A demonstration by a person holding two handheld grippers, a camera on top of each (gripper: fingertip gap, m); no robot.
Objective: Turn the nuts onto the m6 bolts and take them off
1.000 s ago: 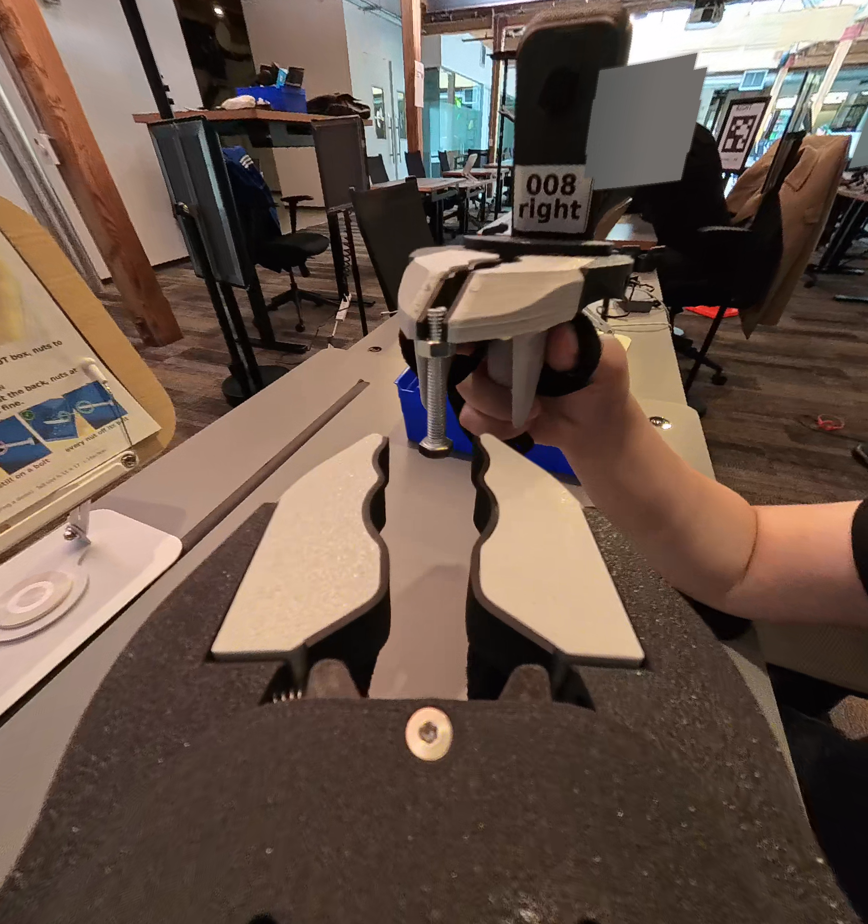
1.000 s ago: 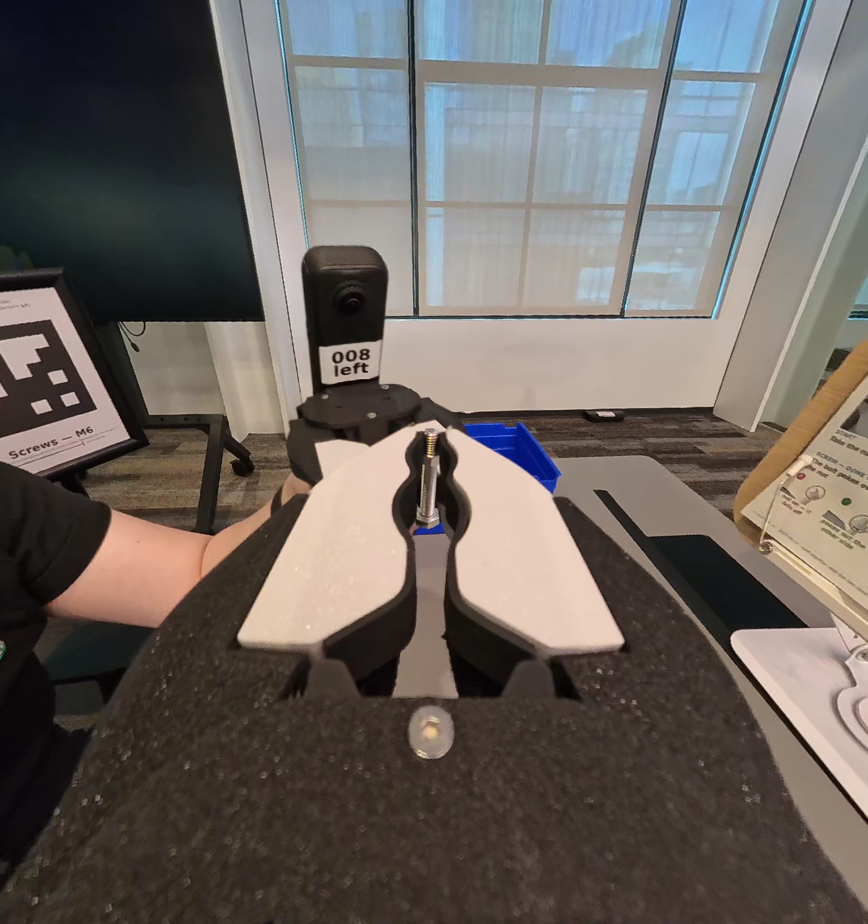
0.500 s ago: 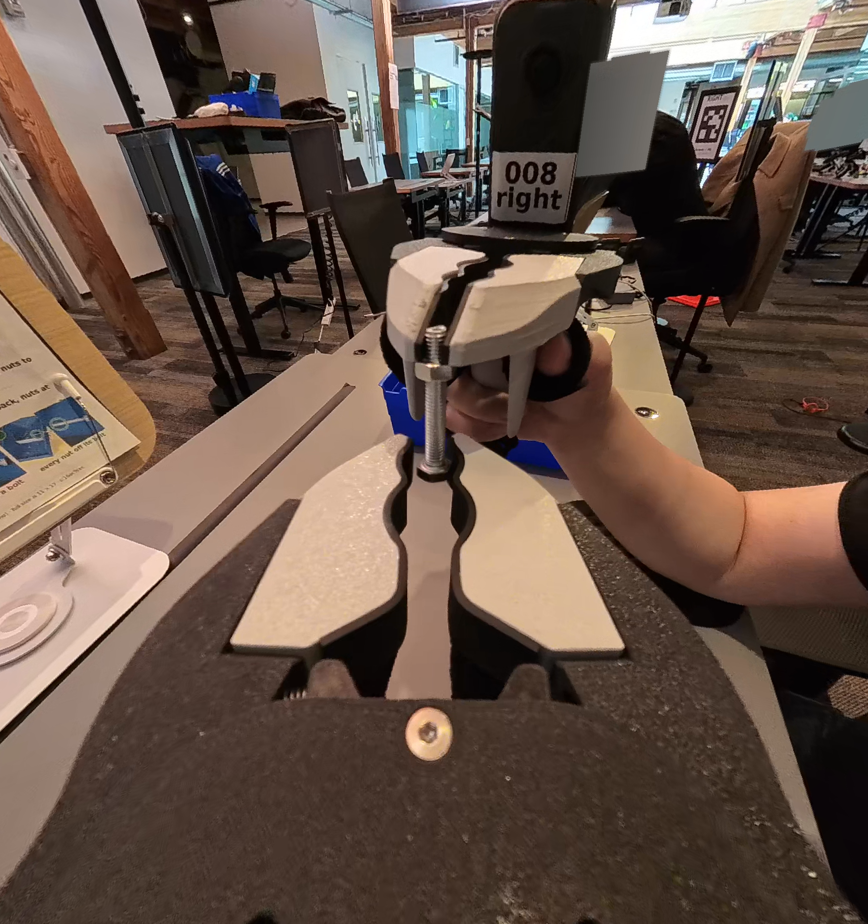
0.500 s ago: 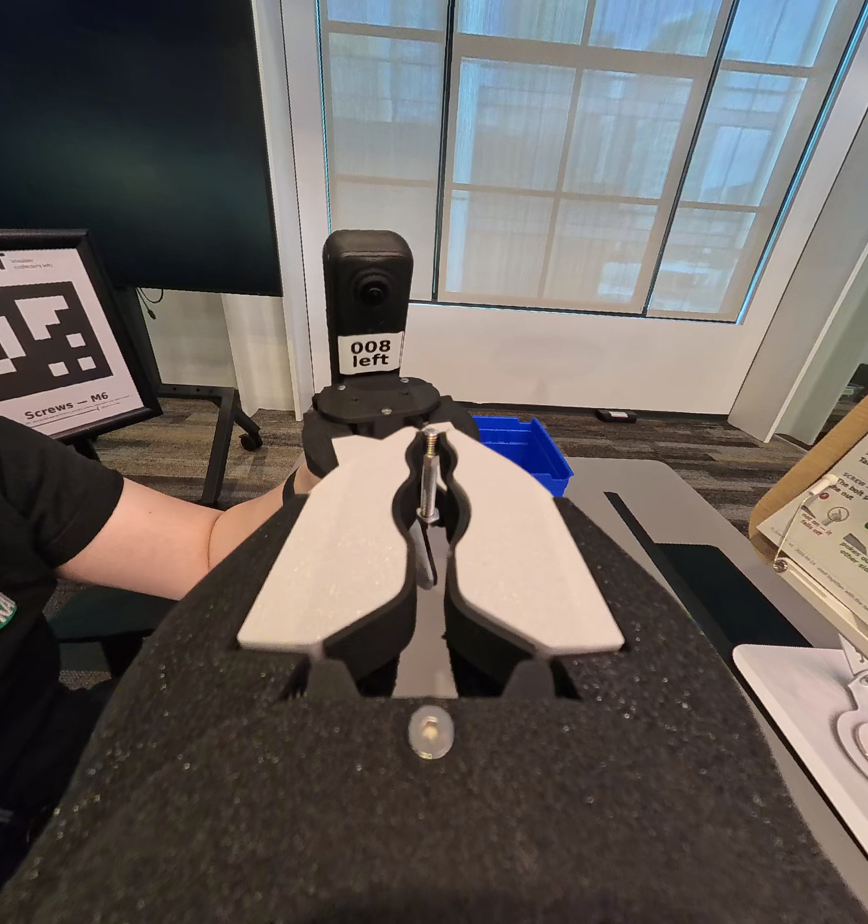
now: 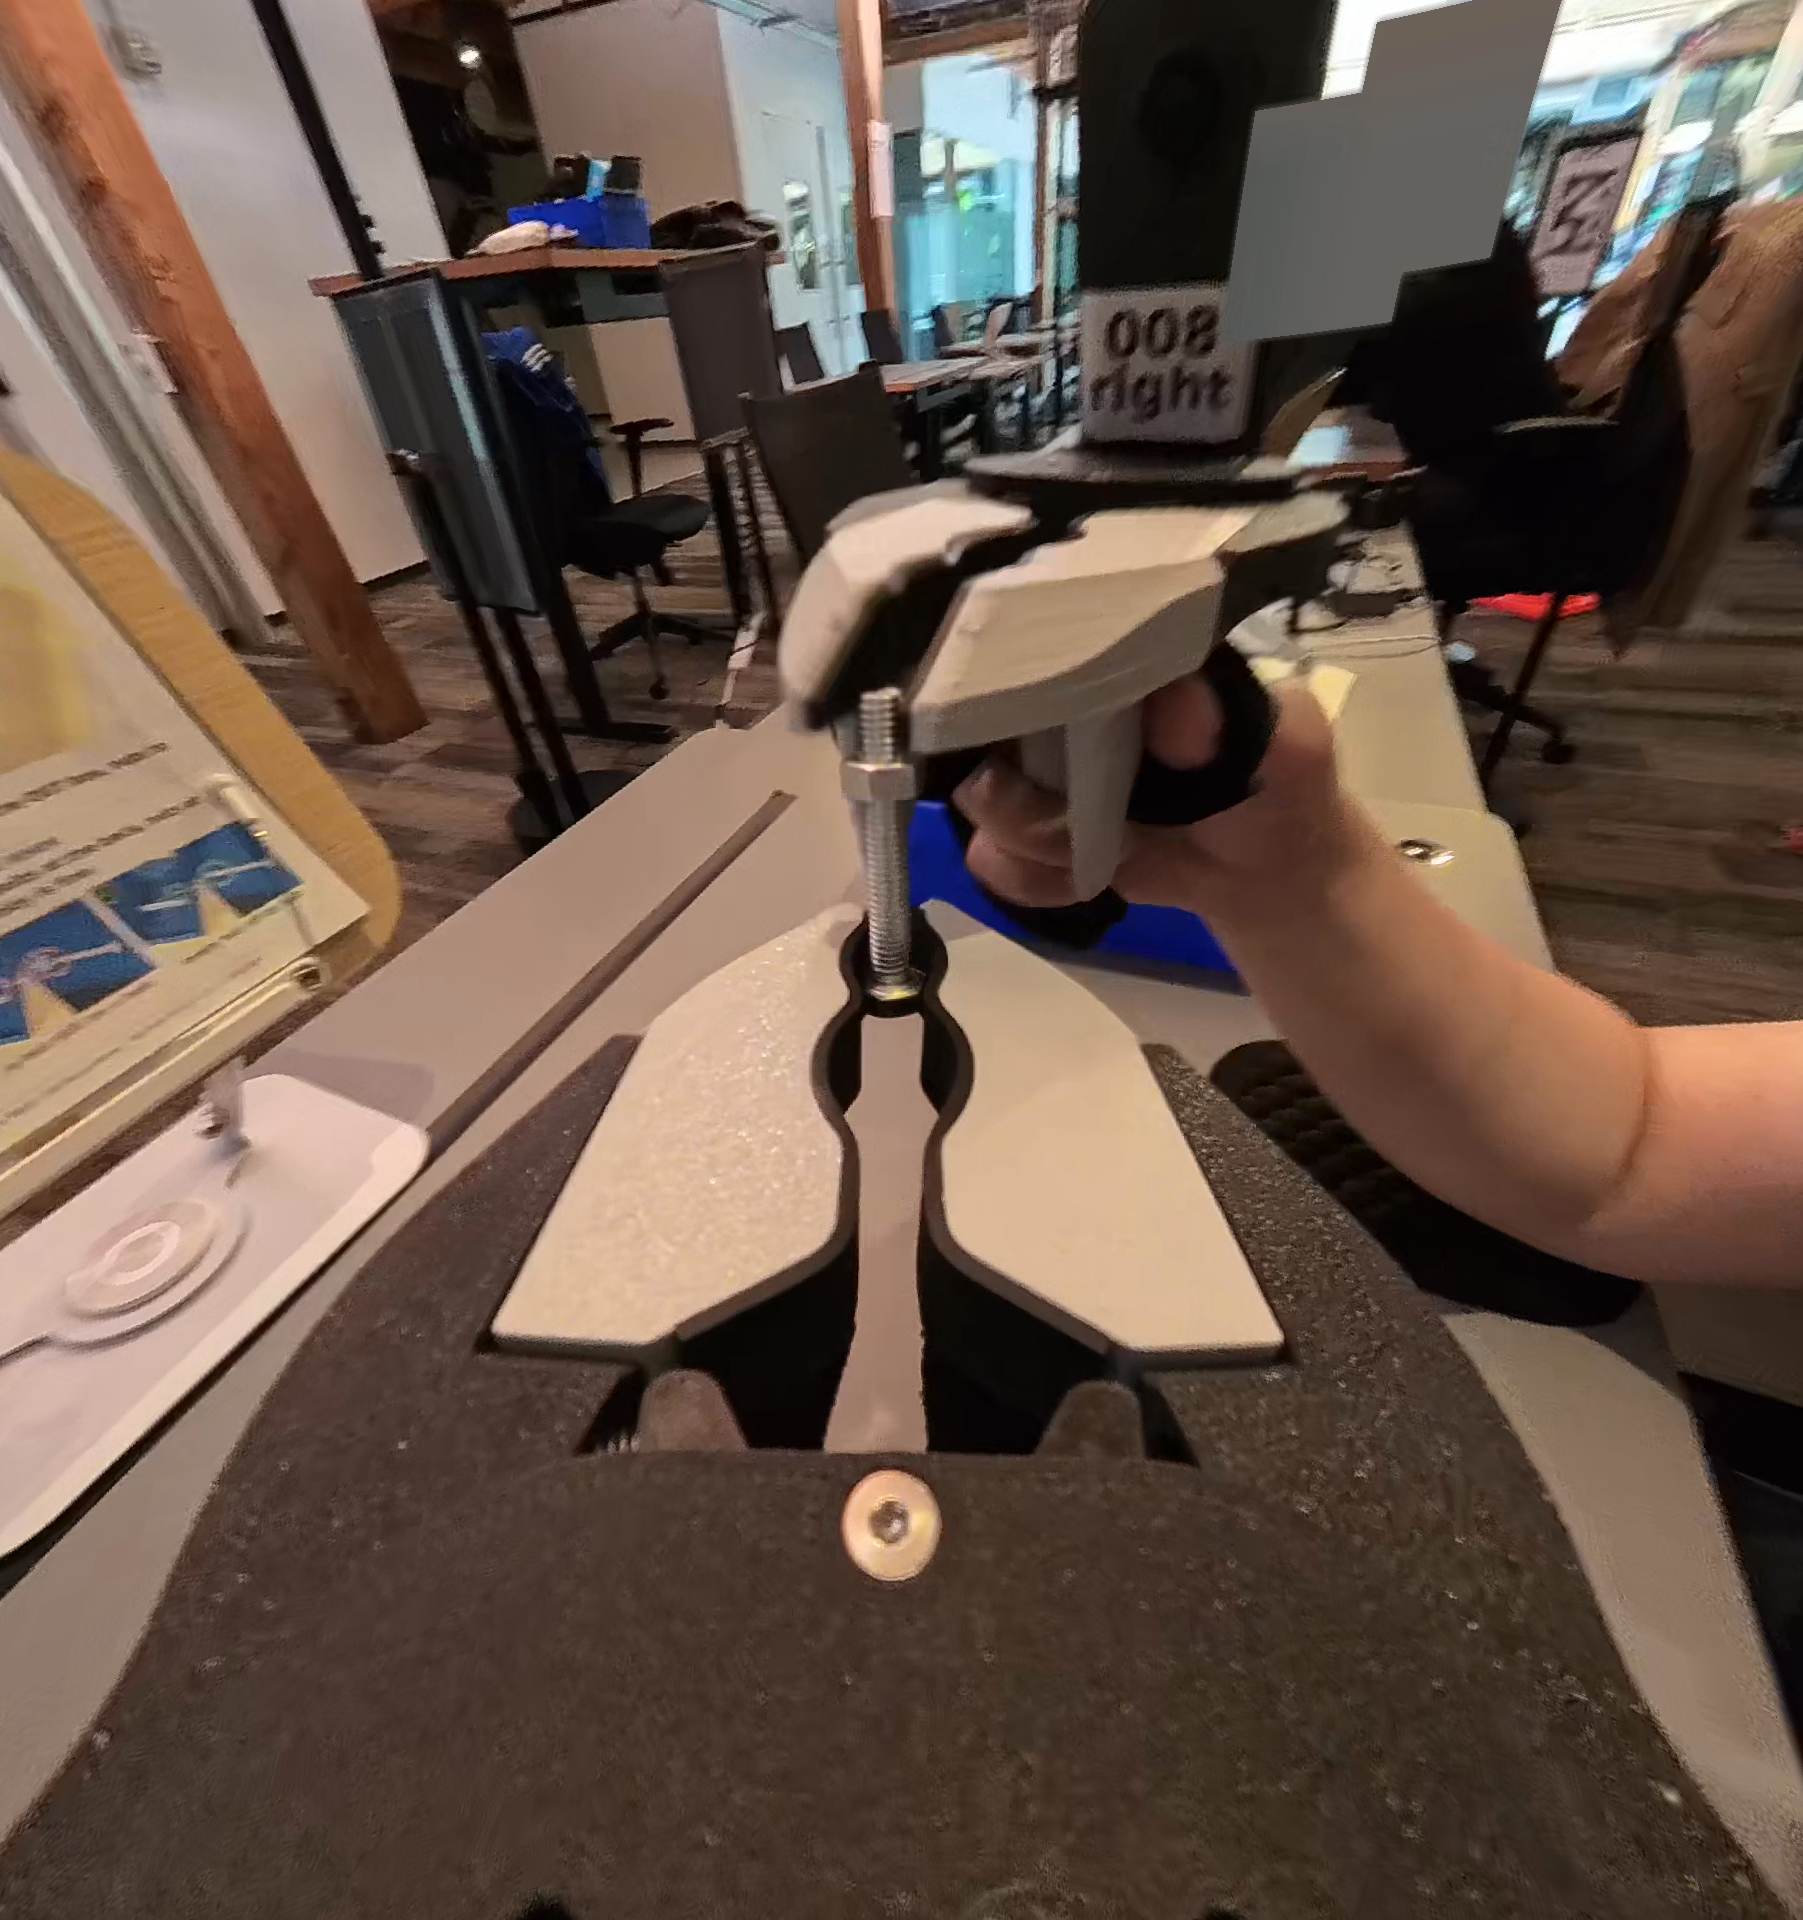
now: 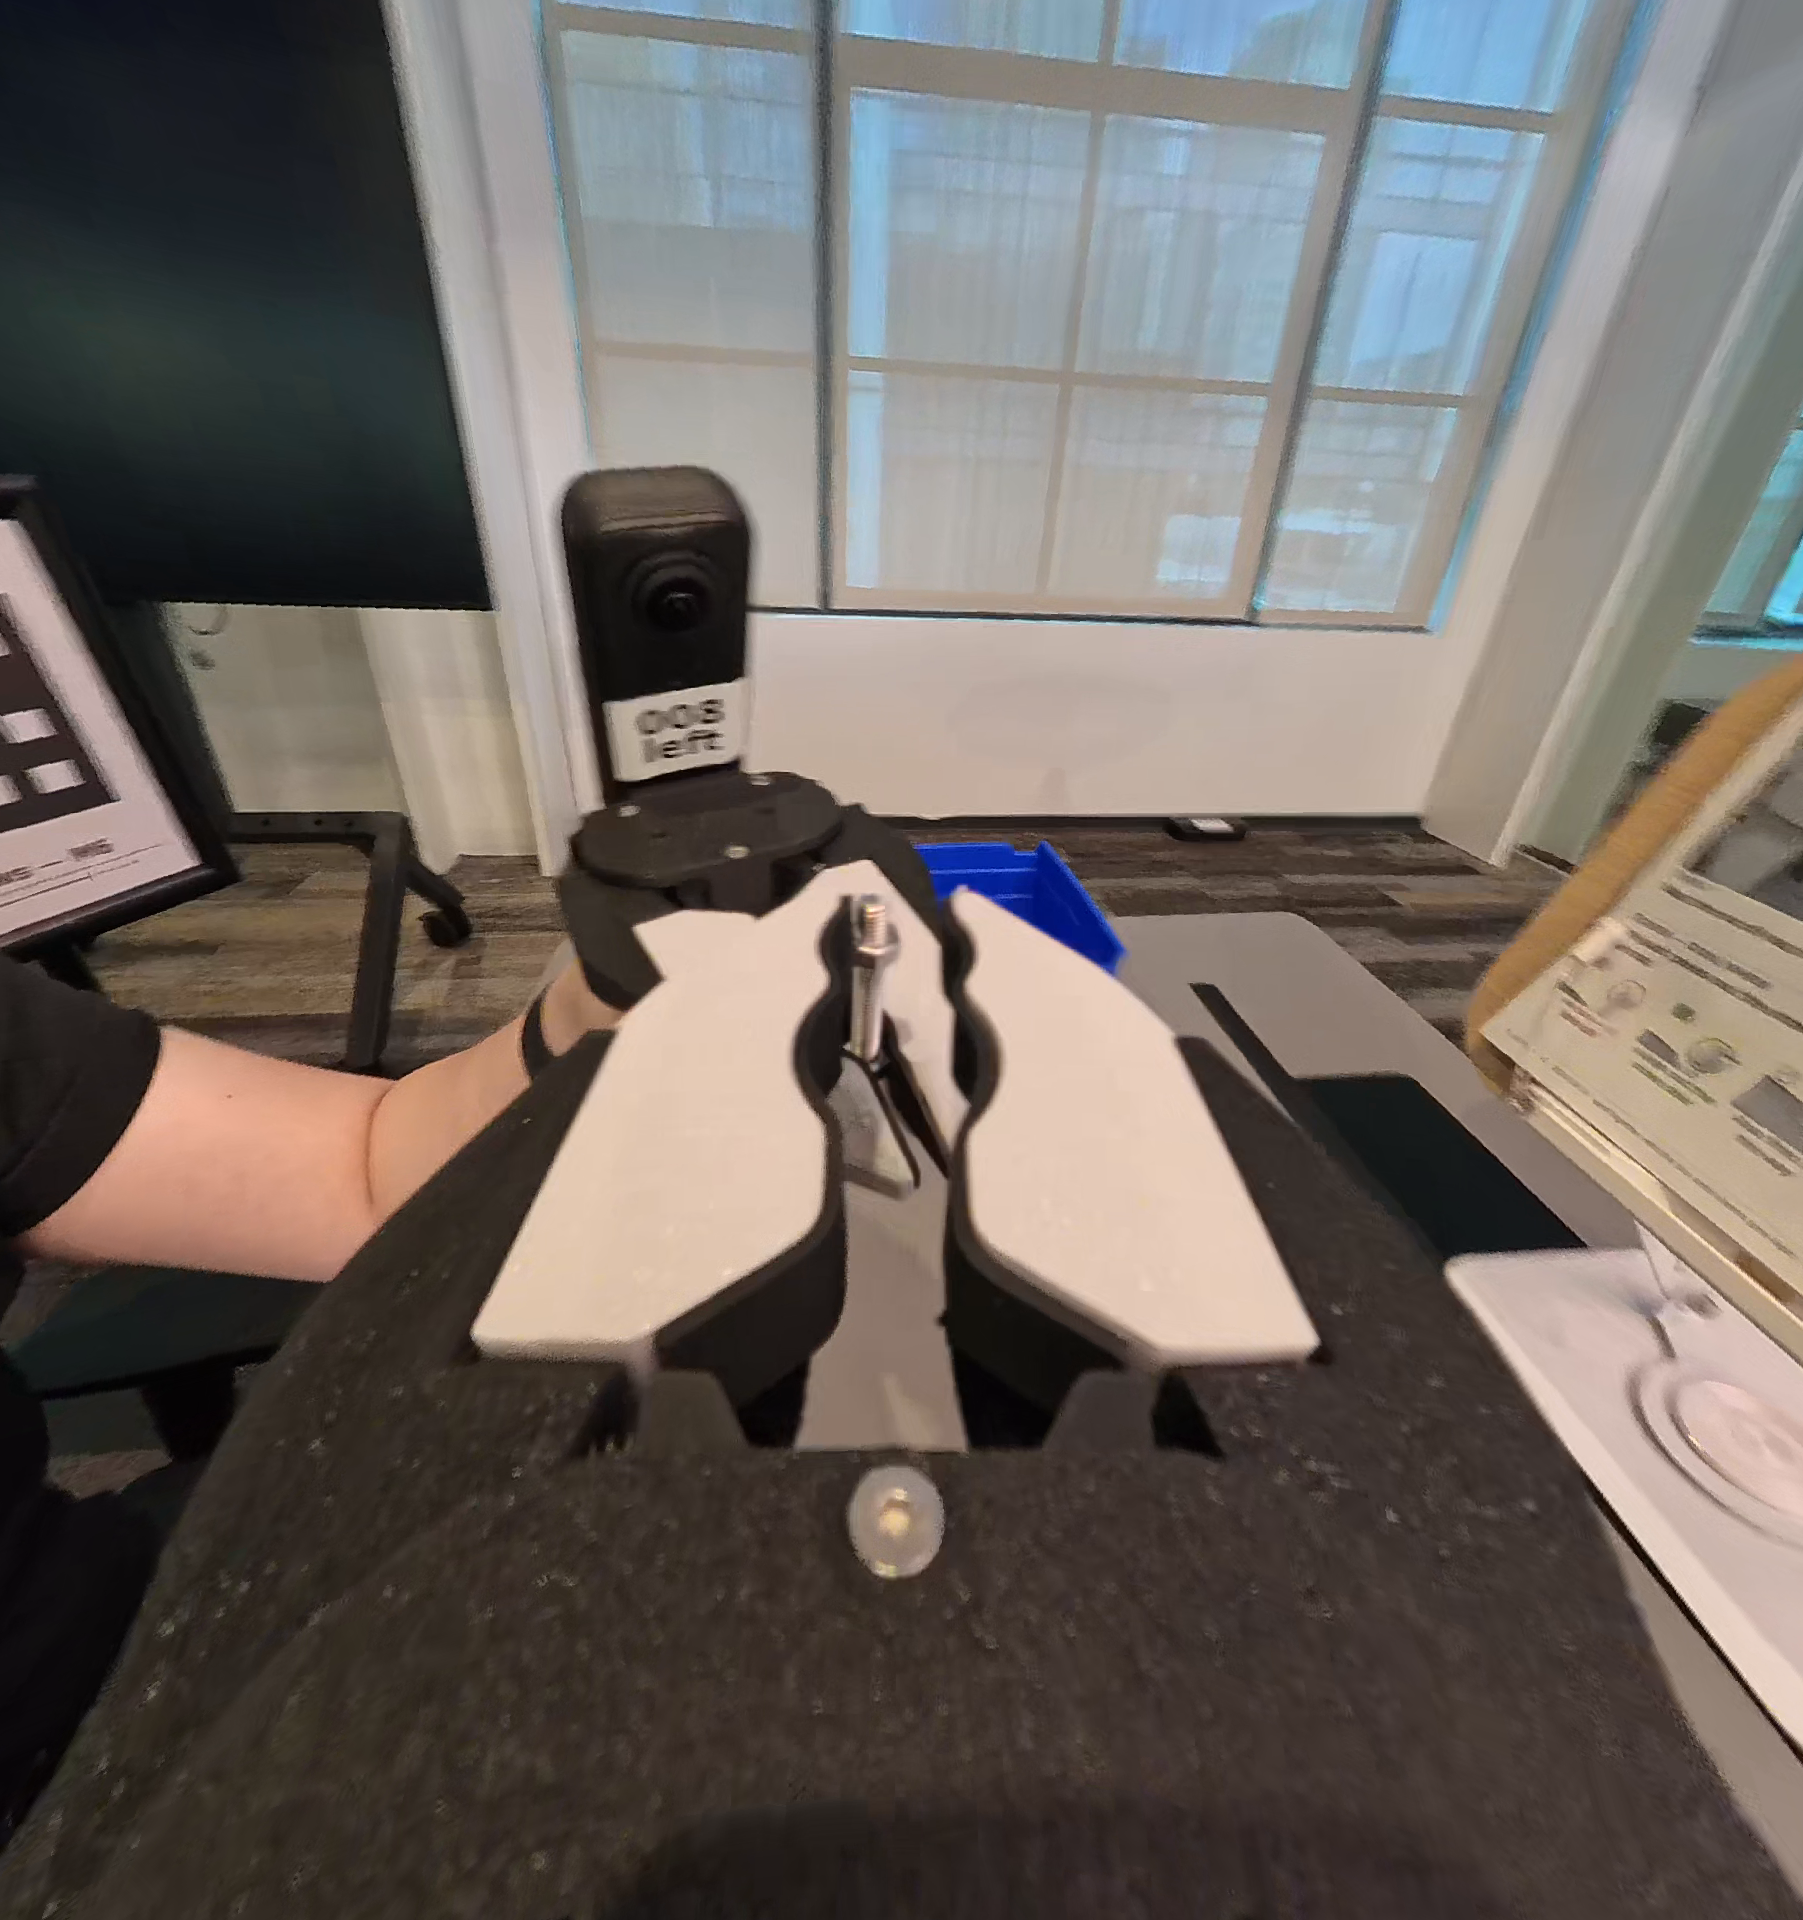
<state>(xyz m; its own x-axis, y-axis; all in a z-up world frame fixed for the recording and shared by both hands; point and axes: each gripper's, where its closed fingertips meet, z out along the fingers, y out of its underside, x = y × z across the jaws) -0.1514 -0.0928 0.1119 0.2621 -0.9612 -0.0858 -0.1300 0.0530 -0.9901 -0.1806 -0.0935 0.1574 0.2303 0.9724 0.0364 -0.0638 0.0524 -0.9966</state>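
A silver M6 bolt (image 5: 886,873) stands upright over the grey table (image 5: 606,935), head down. A hex nut (image 5: 876,774) sits high on its thread. My left gripper (image 5: 892,935) is shut on the bolt's head, which sits in the notch between its fingertips. My right gripper (image 5: 866,707) comes from the far side, held by a hand. Its tips are at the bolt's top end, just above the nut. In the right wrist view this gripper (image 6: 907,894) is slightly open, and the bolt (image 6: 866,997) and nut (image 6: 876,940) show loose in the gap.
A blue bin (image 5: 1136,925) stands on the table behind the grippers and also shows in the right wrist view (image 6: 1011,894). An instruction board (image 5: 97,862) on a white base plate (image 5: 149,1278) stands on the left. A framed marker sign (image 6: 24,727) stands off the table. The tips of one gripper are about 5 cm away from the tips of the other.
My left gripper moved up to the bolt and shut on its head. My right gripper, which had held the bolt, opened a little and now sits higher, so the nut shows below its tips.
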